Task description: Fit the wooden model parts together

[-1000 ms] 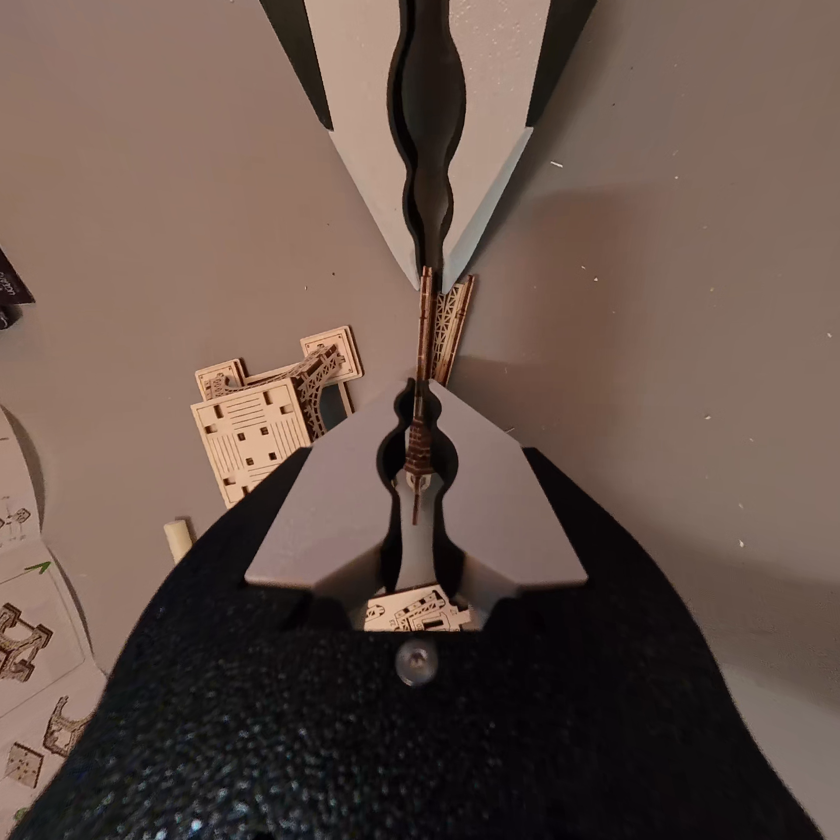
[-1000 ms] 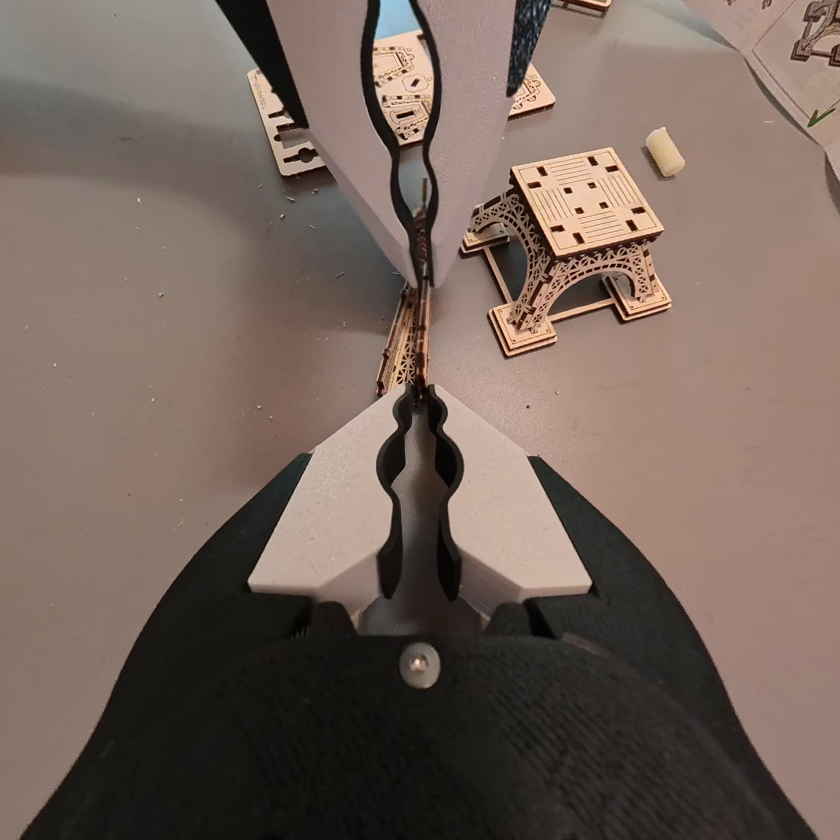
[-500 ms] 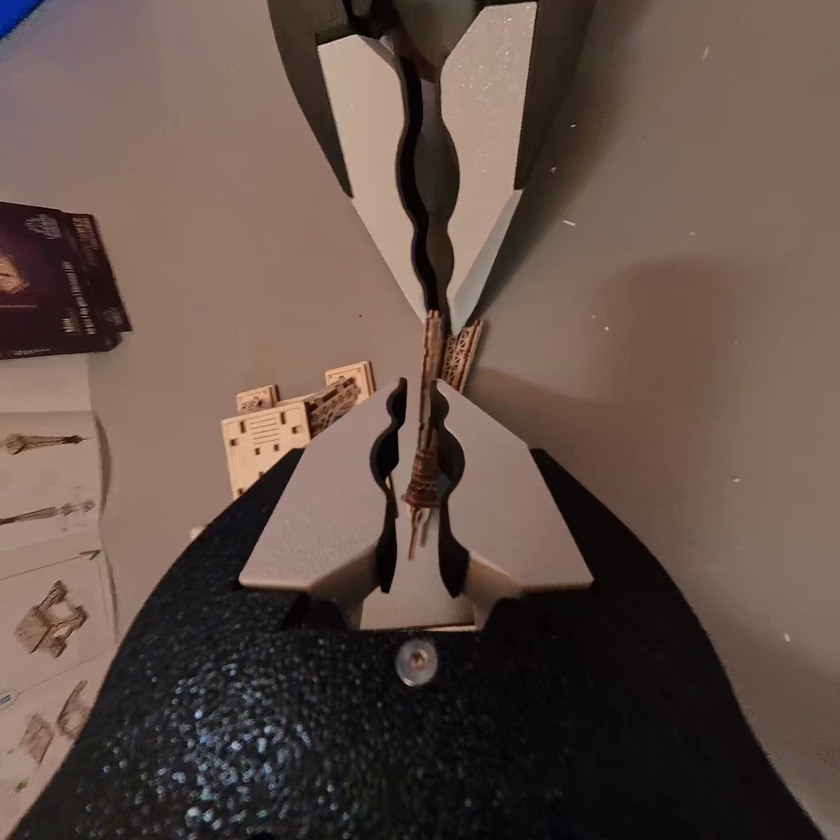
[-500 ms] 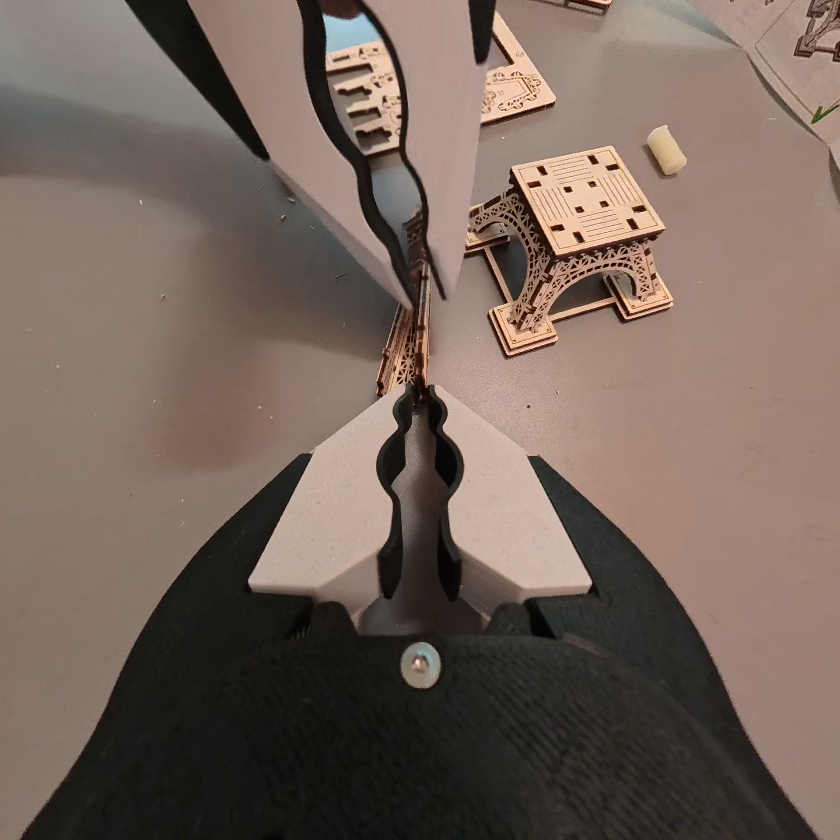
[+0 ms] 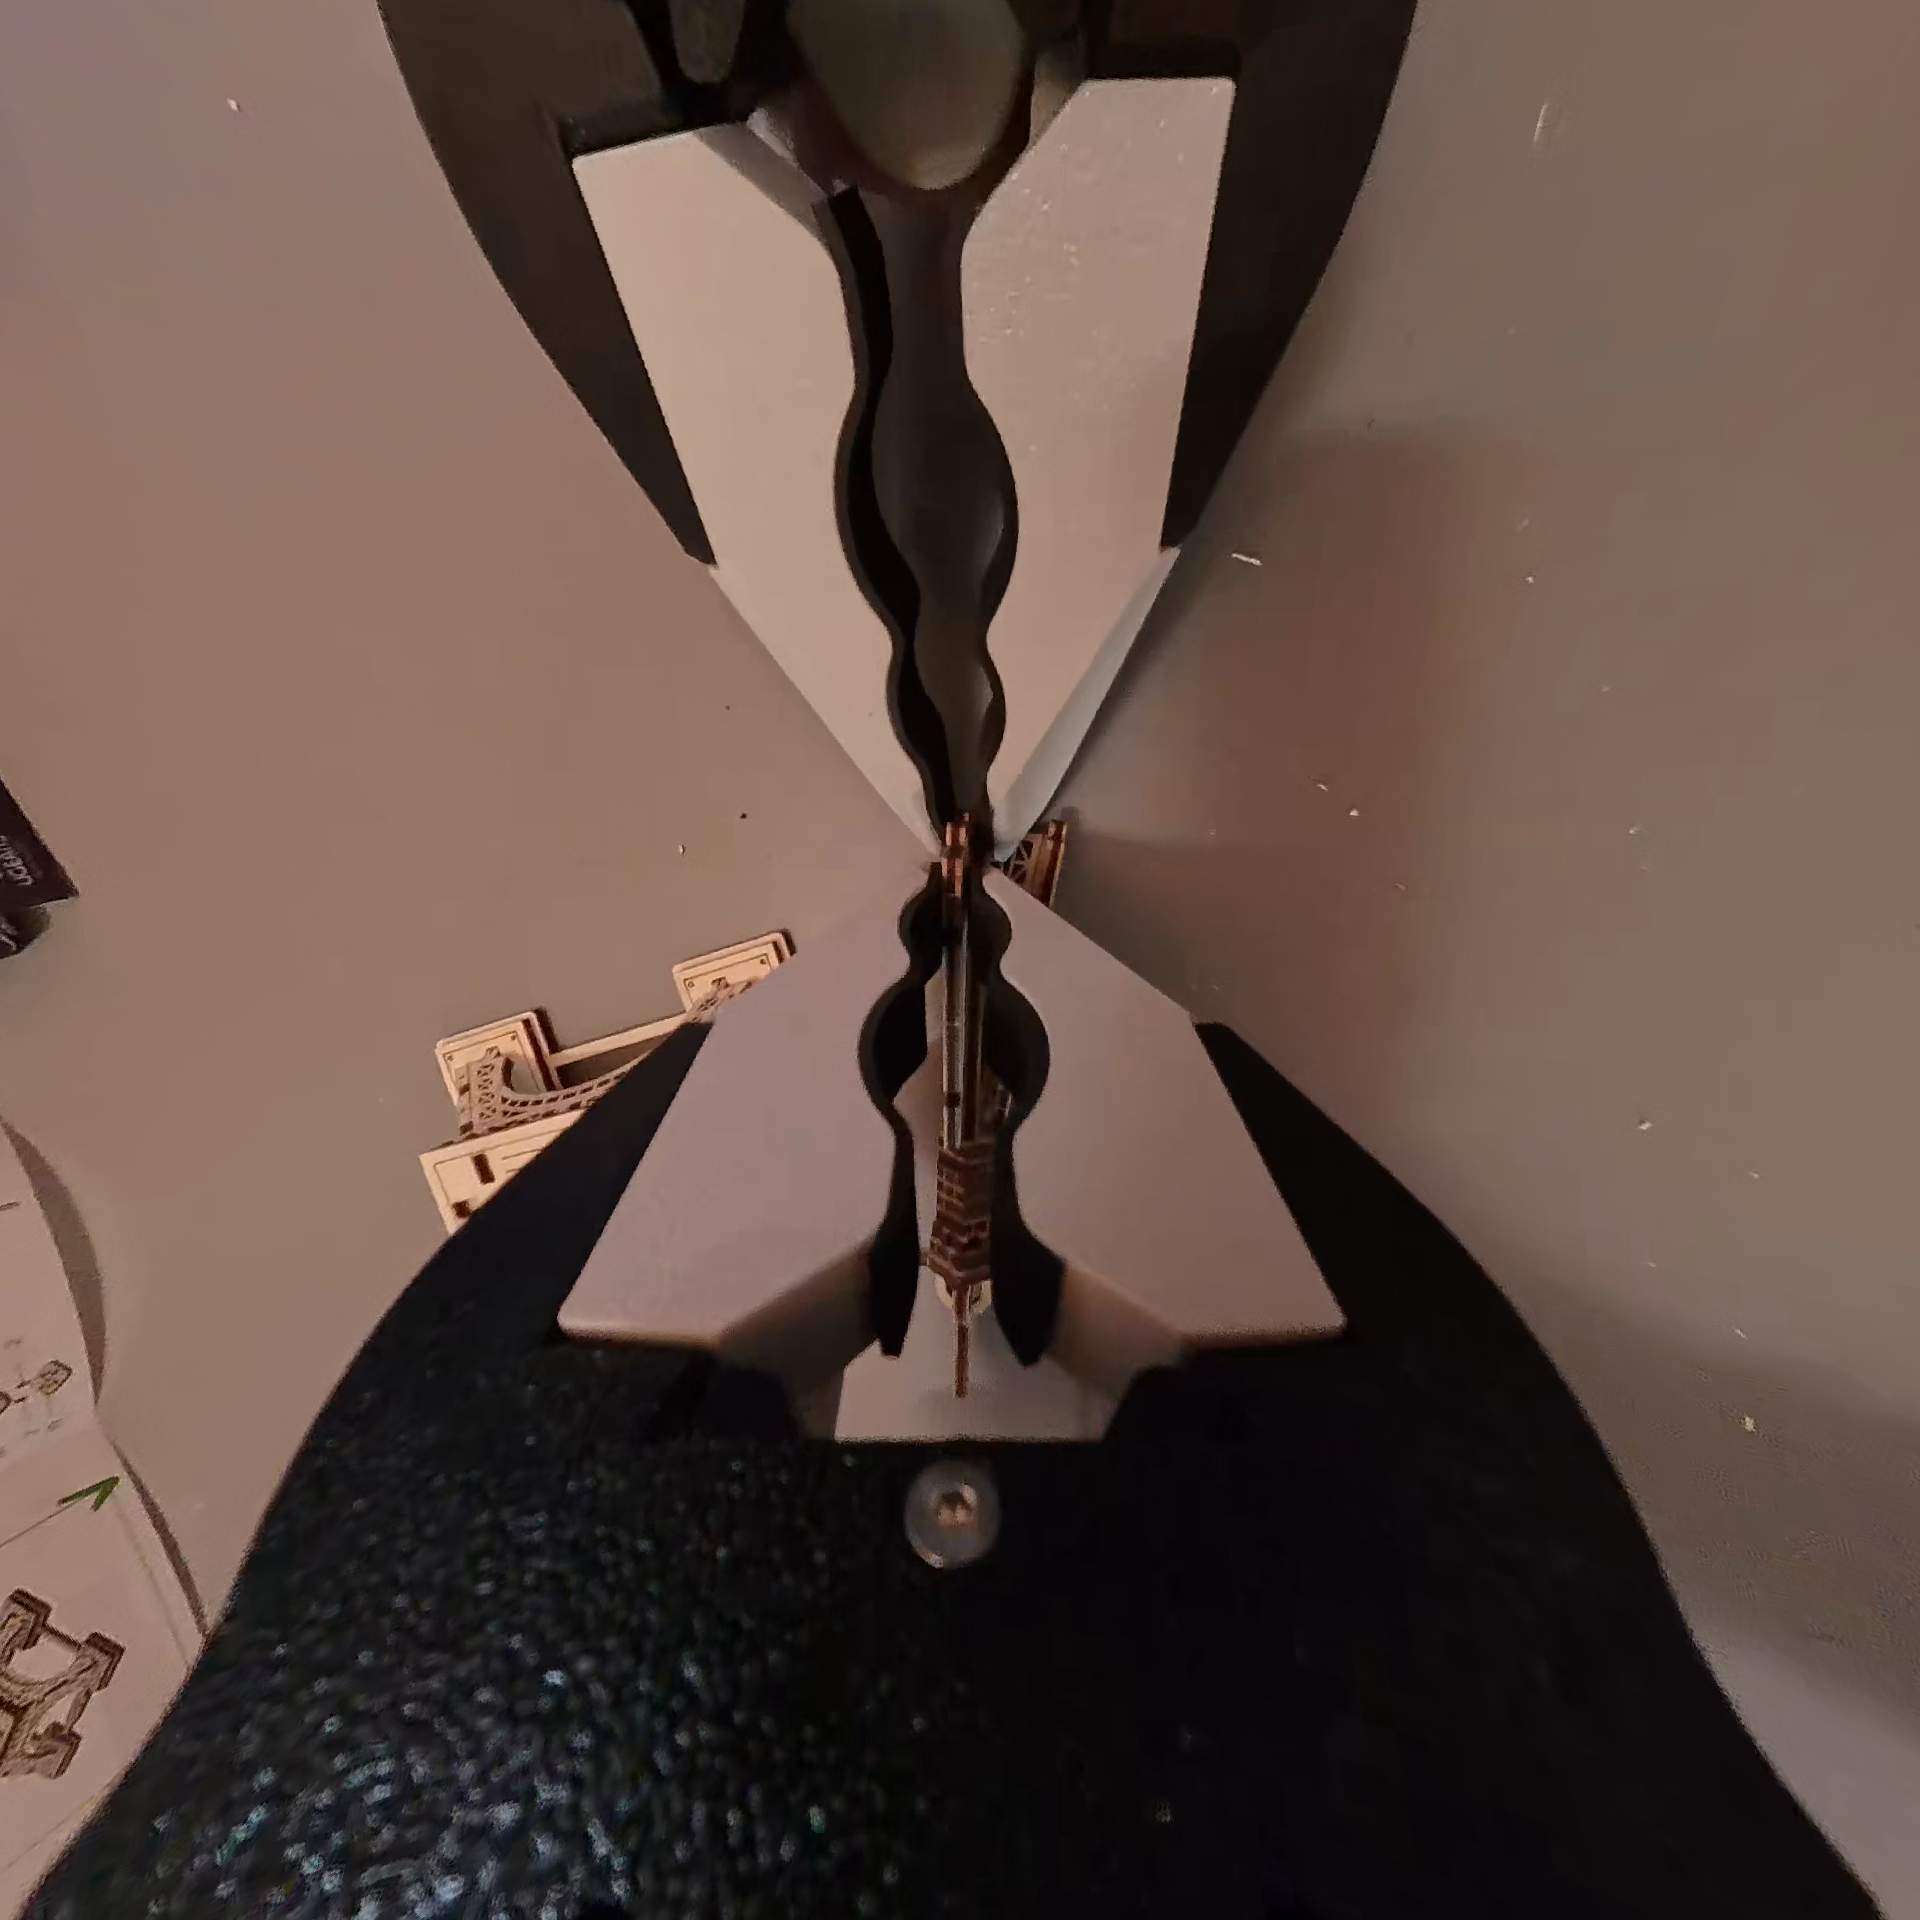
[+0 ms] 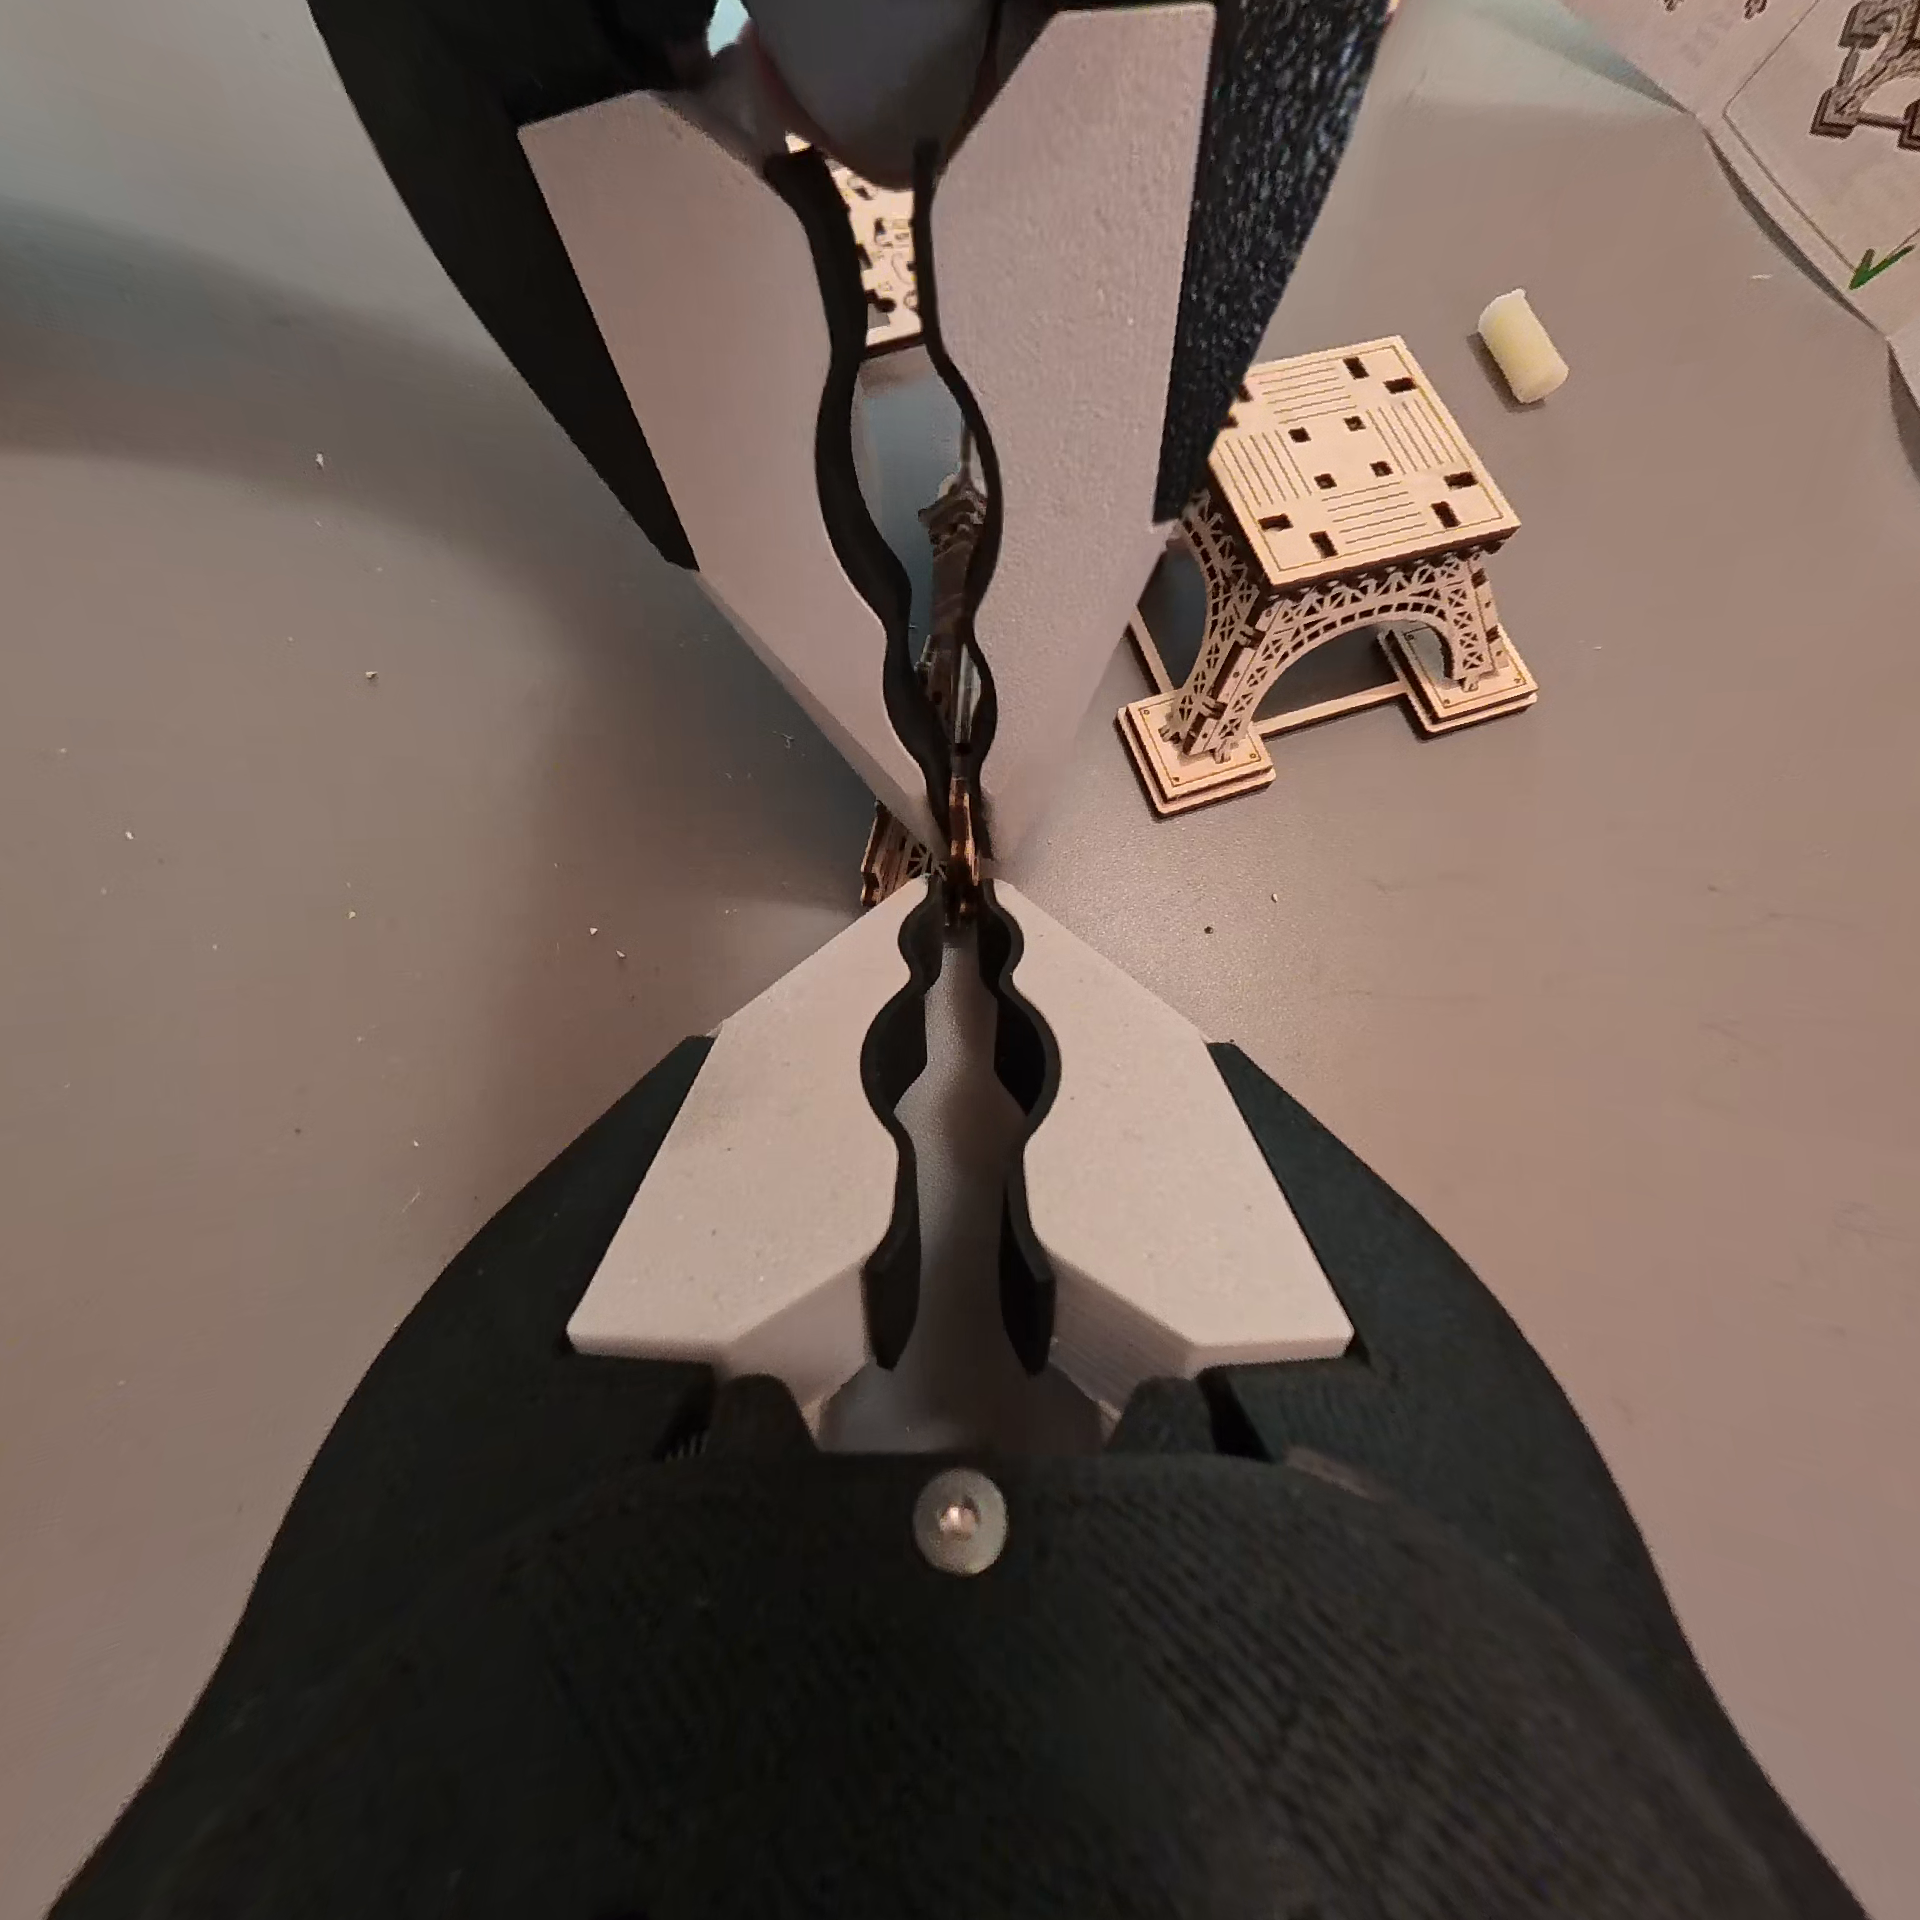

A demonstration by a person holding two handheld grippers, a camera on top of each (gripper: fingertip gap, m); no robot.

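My left gripper (image 5: 956,883) is shut on a thin wooden spire piece (image 5: 961,1195) that runs back between its jaws. My right gripper (image 6: 961,899) faces it tip to tip and is shut on the end of a thin wooden lattice panel (image 6: 961,831), held edge-on. The two grippers almost touch above the grey table. In the left wrist view the right gripper (image 5: 964,816) comes down from the top. In the right wrist view the left gripper (image 6: 961,810) does the same, with the spire piece (image 6: 951,561) showing between its jaws. A second lattice panel (image 5: 1039,862) sits just behind the tips.
The built wooden tower base (image 6: 1351,540) stands on the table to the right of the grippers; it also shows in the left wrist view (image 5: 582,1081). A small white cylinder (image 6: 1522,348), instruction sheets (image 6: 1818,125) and a cut-out wooden sheet (image 6: 883,249) lie beyond. The tips of both grippers are at nearly the same place.
The two grippers have closed in on each other, so the stretch of wood between their tips has shrunk to almost nothing. The spire piece sits deeper between the left jaws.
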